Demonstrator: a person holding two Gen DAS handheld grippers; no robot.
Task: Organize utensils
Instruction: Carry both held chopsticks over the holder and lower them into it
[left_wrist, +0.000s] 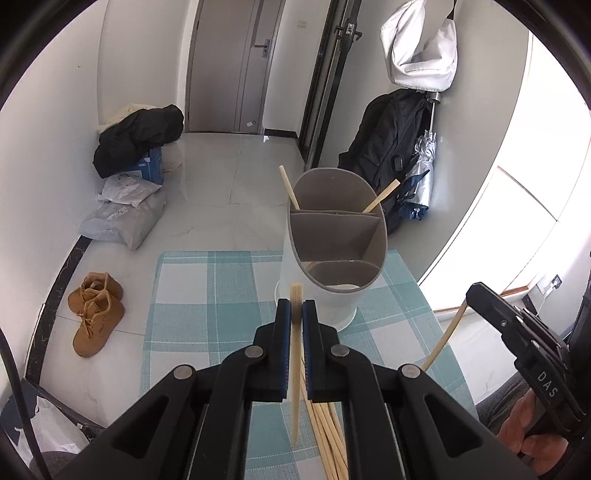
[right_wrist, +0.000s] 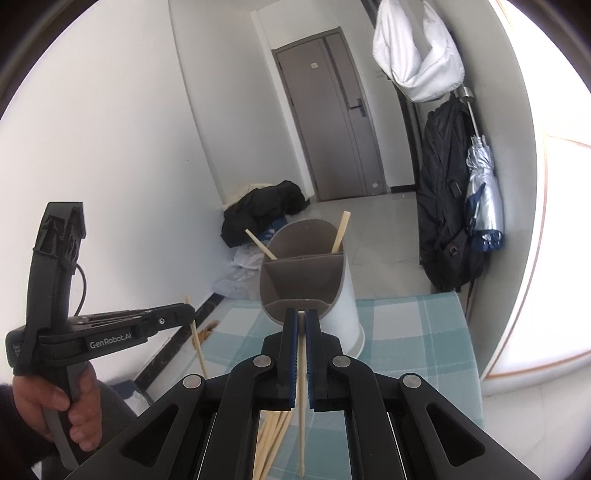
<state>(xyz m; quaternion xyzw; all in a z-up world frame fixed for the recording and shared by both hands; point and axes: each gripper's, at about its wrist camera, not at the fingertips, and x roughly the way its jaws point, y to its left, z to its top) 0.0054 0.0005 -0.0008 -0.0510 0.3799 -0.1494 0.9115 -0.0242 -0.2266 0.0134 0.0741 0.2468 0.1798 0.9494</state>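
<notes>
A chopstick (left_wrist: 295, 369) is clamped upright in the left gripper (left_wrist: 295, 306), another chopstick (right_wrist: 301, 398) in the right gripper (right_wrist: 301, 315). Loose chopsticks (left_wrist: 328, 435) are left on the checked surface (left_wrist: 207, 295) below; beyond, two are held in the holder (left_wrist: 336, 236).

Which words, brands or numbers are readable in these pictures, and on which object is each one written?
"GenRobot.AI": white letters on the side of the left claw, seen in the right wrist view.
"DAS": white letters on the body of the right claw, seen in the left wrist view.
Small white print on the rear end of the left claw: too small to read.
Print on the blue box and the grey parcels on the floor: too blurred to read.
</notes>
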